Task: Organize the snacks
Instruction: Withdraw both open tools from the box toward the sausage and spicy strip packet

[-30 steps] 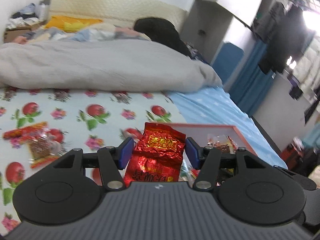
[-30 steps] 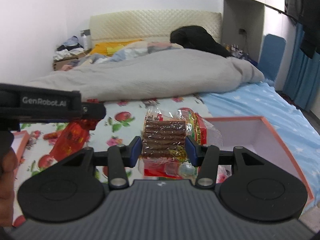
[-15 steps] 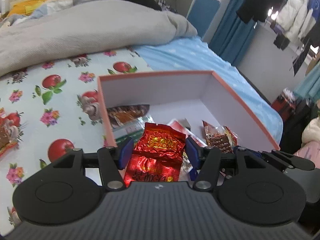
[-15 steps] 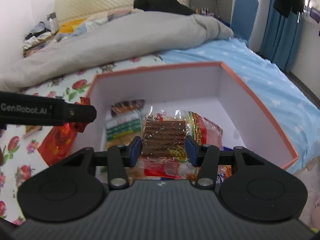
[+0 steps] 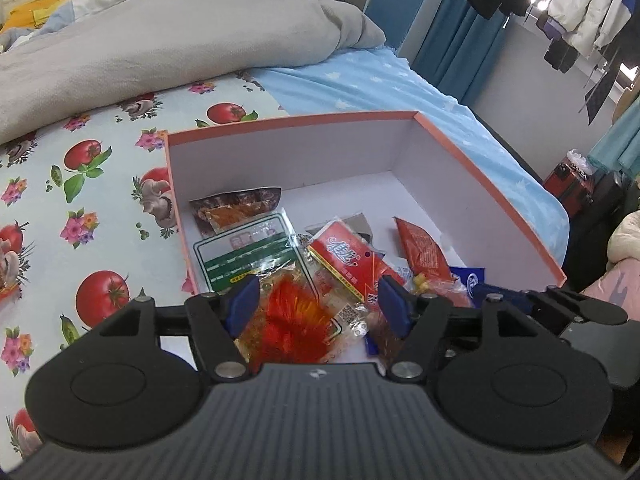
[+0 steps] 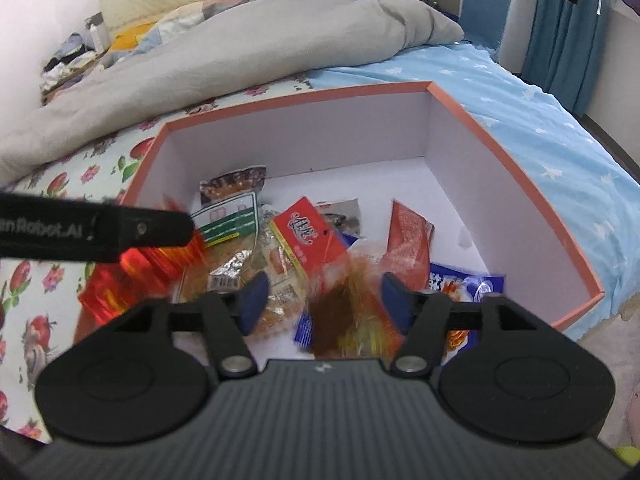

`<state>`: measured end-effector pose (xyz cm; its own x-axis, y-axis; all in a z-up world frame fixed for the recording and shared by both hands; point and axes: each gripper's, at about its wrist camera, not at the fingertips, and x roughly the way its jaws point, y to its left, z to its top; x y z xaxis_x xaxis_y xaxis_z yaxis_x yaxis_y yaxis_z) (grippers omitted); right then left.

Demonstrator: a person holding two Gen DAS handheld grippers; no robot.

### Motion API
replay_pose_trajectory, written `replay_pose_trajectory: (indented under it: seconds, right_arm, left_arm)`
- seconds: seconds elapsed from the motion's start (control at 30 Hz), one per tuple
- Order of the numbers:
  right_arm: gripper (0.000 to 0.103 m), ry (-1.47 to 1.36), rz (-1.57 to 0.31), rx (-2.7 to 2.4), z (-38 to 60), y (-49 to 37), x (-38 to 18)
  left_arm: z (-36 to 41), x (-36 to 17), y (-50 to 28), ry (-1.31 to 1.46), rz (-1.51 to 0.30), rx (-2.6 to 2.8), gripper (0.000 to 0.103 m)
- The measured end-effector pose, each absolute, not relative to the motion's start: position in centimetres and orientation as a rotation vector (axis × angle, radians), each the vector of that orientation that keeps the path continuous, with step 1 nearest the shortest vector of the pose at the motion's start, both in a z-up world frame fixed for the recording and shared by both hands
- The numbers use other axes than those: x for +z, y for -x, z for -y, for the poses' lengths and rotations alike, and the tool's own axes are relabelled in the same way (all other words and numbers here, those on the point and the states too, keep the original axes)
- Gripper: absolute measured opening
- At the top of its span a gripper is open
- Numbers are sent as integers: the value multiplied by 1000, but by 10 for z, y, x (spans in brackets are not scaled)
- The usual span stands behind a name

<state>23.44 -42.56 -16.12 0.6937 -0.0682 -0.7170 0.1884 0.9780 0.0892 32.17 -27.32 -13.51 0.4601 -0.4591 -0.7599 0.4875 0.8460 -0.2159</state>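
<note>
Both grippers' jaws are opening over the box (image 5: 484,184): the left gripper (image 5: 318,306) drops a red packet (image 5: 296,328), the right gripper (image 6: 324,300) a brown one (image 6: 340,312). Several snacks already lie inside; more wait at nine o'clock, outside.

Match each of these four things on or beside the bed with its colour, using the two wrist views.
Things:
1. rim of the cardboard box
2. quilt
3. pads on the left gripper's fingers
4. label on the clear packet at the box's left side

Colours:
A. green and white
B. grey
C. orange
D. dark blue

Pairs: 1-C, 2-B, 3-D, 4-A
</note>
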Motion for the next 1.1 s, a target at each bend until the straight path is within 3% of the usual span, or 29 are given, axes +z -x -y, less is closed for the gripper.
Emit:
replay_pose_trajectory:
  seconds: [0.63, 1.1]
  right_arm:
    - [72, -145, -595, -106, 398, -224, -100]
    - [72, -163, -522, -20, 358, -228, -78]
  left_arm:
    - [195, -52, -289, 21, -663, -475, 71]
    - [123, -42, -271, 97, -601, -363, 71]
